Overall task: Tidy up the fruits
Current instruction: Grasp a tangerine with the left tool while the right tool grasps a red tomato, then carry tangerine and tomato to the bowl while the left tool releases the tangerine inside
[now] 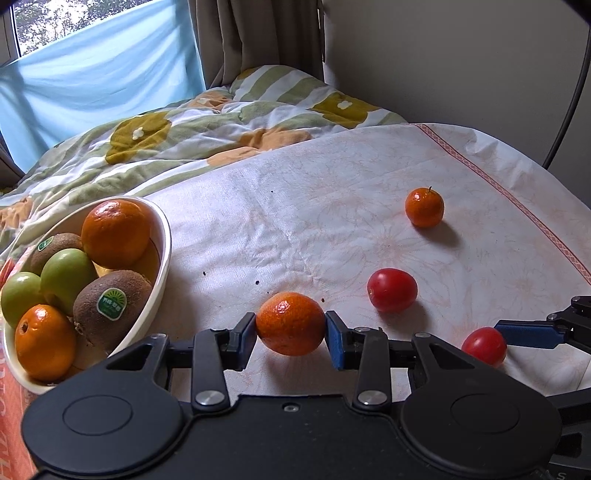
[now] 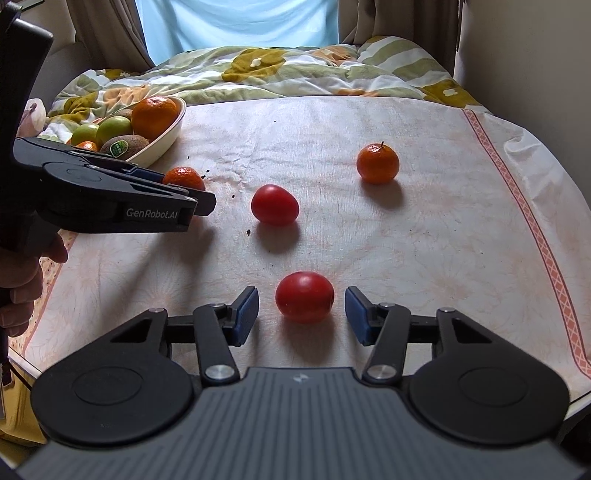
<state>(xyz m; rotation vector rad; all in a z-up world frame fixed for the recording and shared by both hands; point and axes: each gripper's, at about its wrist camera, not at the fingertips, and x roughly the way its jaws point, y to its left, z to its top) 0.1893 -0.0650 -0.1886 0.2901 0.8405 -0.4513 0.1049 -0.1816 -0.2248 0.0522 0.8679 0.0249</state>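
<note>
Floral quilt (image 2: 295, 70) behind; blue window cloth (image 1: 99, 70); brown curtains (image 1: 255, 33); plain wall (image 1: 461, 55).

This was a bedroom in a home. A soft quilt (image 1: 207, 122) with green stripes and yellow flowers lay rumpled on the bed. Brown curtains (image 1: 255, 33) hung beside a window (image 1: 48, 18), which was partly covered by a blue cloth (image 1: 99, 74). A plain wall (image 1: 461, 59) stood close by.
</note>
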